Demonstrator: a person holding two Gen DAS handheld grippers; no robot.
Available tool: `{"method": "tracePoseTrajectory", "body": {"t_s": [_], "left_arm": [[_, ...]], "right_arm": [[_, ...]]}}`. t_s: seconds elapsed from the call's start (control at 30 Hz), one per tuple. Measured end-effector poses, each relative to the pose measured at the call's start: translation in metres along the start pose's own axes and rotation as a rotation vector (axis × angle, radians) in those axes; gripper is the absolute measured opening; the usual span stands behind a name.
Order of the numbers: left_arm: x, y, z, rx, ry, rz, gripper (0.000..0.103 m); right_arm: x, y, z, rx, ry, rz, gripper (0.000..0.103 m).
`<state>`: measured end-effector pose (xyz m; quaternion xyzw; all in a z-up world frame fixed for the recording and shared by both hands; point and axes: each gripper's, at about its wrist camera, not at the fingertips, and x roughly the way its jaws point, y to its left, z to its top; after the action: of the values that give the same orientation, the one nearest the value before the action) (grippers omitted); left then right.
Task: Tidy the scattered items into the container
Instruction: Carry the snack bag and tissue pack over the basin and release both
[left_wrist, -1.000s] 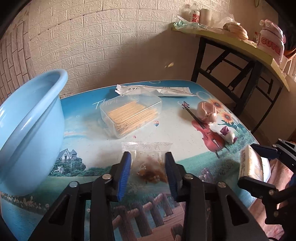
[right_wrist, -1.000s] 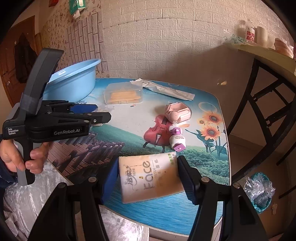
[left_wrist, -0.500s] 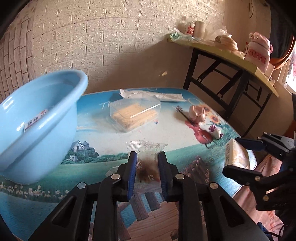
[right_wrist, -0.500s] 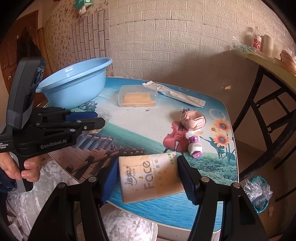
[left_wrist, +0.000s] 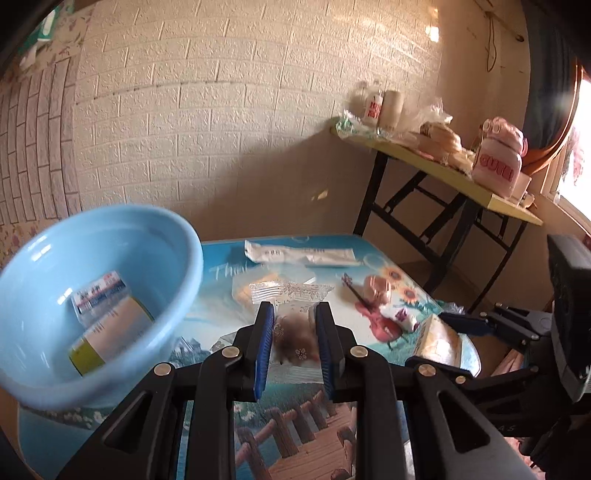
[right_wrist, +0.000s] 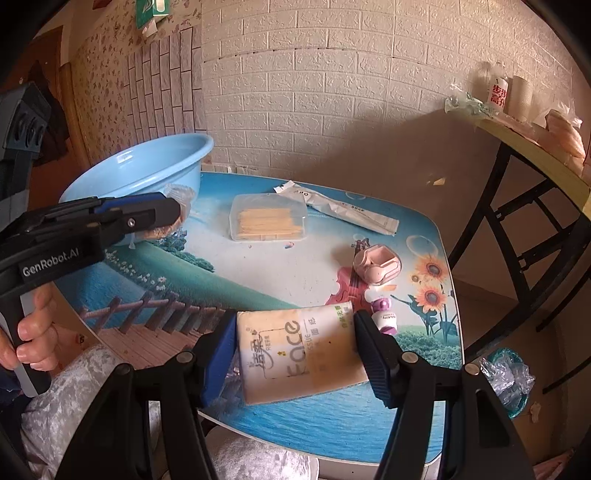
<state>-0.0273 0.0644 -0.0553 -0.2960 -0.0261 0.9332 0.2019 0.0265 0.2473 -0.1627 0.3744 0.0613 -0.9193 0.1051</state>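
My left gripper is shut on a clear plastic packet with brown contents and holds it in the air to the right of the blue basin. The basin holds a yellow-green box and a small white pack. My right gripper is shut on a tissue pack above the table's front edge. In the right wrist view the left gripper hangs beside the basin.
On the printed table lie a clear box of toothpicks, a long white packet, a pink case and a small purple-white item. A yellow side table stands at the right.
My left gripper has closed on the clear packet and lifted it off the table toward the basin. My right gripper has risen with the tissue pack.
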Motion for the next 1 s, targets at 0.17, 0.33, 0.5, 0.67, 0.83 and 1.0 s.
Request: {"method": "tracePoseTrajectory", "body": {"t_s": [0.17, 0.33, 0.5, 0.67, 0.83, 1.0], "left_arm": [[-0.035, 0.015, 0.029, -0.002, -0.105, 0.026, 0.022], [-0.062, 0.045, 0.051, -0.002, -0.171, 0.113, 0.022], [-0.078, 0.083, 0.064, 0.001, -0.194, 0.194, 0.022], [-0.088, 0.121, 0.066, -0.024, -0.197, 0.251, 0.023], [-0.087, 0.15, 0.065, -0.039, -0.185, 0.293, 0.023], [-0.084, 0.169, 0.065, -0.057, -0.159, 0.333, 0.023]], "right_arm": [[-0.006, 0.007, 0.021, -0.012, -0.03, -0.004, 0.064], [-0.013, 0.034, 0.06, -0.064, -0.106, 0.012, 0.064], [-0.009, 0.076, 0.103, -0.129, -0.164, 0.041, 0.064], [0.008, 0.124, 0.142, -0.175, -0.185, 0.098, 0.064], [0.035, 0.165, 0.165, -0.221, -0.175, 0.123, 0.064], [0.053, 0.186, 0.178, -0.21, -0.161, 0.142, 0.064]]}}
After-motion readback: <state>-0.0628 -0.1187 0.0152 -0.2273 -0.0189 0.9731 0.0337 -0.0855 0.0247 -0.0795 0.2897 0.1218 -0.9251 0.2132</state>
